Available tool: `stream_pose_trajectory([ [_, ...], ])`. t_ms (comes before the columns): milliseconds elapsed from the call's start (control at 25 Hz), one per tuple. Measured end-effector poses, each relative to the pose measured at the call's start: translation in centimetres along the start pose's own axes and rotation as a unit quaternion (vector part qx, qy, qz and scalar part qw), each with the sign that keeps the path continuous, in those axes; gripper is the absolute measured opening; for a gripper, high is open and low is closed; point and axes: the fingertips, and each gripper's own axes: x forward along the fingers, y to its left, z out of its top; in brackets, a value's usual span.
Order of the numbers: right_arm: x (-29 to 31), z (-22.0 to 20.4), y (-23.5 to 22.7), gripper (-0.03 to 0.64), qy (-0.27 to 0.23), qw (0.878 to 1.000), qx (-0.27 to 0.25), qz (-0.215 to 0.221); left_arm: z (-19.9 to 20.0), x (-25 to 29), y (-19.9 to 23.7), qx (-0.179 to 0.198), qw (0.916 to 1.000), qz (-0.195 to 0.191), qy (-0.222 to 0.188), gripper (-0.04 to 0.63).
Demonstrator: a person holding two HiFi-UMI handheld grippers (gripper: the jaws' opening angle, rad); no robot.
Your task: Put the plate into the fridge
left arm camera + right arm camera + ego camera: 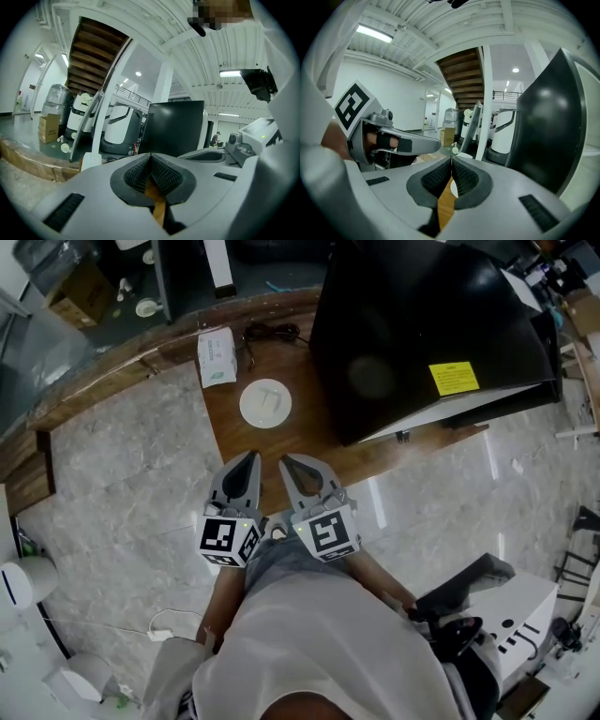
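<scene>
your left gripper (251, 463) and right gripper (289, 465) hold their fingers closed and empty, near the white plate (265, 402) on the counter (232, 432).

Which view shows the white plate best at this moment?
The head view: the plate lies whole on the wooden table, left of the black fridge. The right gripper view gives only a white sliver low between its jaws, probably the plate. The left gripper view does not show it.
</scene>
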Motion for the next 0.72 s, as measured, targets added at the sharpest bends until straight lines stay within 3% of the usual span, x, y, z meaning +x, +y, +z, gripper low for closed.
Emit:
stream_pose_trajectory([
  [200,4.0,-0.1,-6.0,0.017,0.004,1.000,0.006,0.014,1.3,7.7,1.2,0.004,0.9999,0.003,0.013,0.018],
  [400,8.5,-2.7,-10.5,0.017,0.021,0.999,0.026,0.031,-0.5,14.2,4.1,0.013,0.9988,0.028,0.038,0.018],
  [560,10.6,-5.2,-11.4,0.017,0.041,0.998,0.023,0.045,-1.8,15.8,8.0,-0.001,0.9967,0.067,0.045,0.018],
  [720,11.6,-7.2,-11.6,0.017,0.064,0.996,0.053,0.032,-2.7,16.0,10.2,0.005,0.9951,0.073,0.066,0.018],
])
